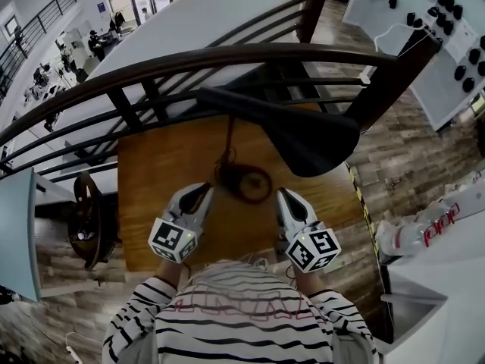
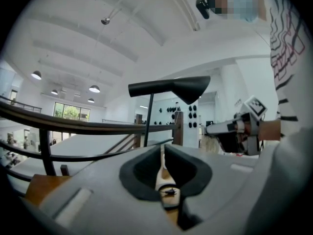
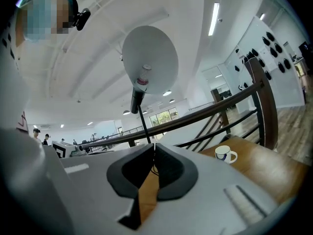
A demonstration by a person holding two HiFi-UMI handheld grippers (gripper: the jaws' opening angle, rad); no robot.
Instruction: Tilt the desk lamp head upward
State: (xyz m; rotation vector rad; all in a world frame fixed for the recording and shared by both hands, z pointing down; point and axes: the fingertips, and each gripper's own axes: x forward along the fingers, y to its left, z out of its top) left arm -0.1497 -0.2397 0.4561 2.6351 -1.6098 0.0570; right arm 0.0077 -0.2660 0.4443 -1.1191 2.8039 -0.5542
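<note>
A black desk lamp stands on a small wooden table (image 1: 155, 203). Its cone head (image 1: 303, 139) hangs level over the table's far right, a thin stem (image 1: 229, 139) runs down to the round base (image 1: 250, 183). My left gripper (image 1: 203, 190) sits just left of the base and my right gripper (image 1: 282, 196) just right of it, both low over the table, neither touching the lamp. Both are shut with nothing between the fingers. The left gripper view shows the head (image 2: 171, 87) side-on above my left gripper (image 2: 162, 148). The right gripper view looks up into the white shade (image 3: 149, 58) over my right gripper (image 3: 152, 148).
A dark curved railing (image 1: 227, 55) runs behind the table. A white mug (image 3: 225, 154) stands on the table to the right. Plastic bottles (image 1: 424, 230) lie on a white surface at the right. A dark round object (image 1: 87, 218) sits off the table's left edge.
</note>
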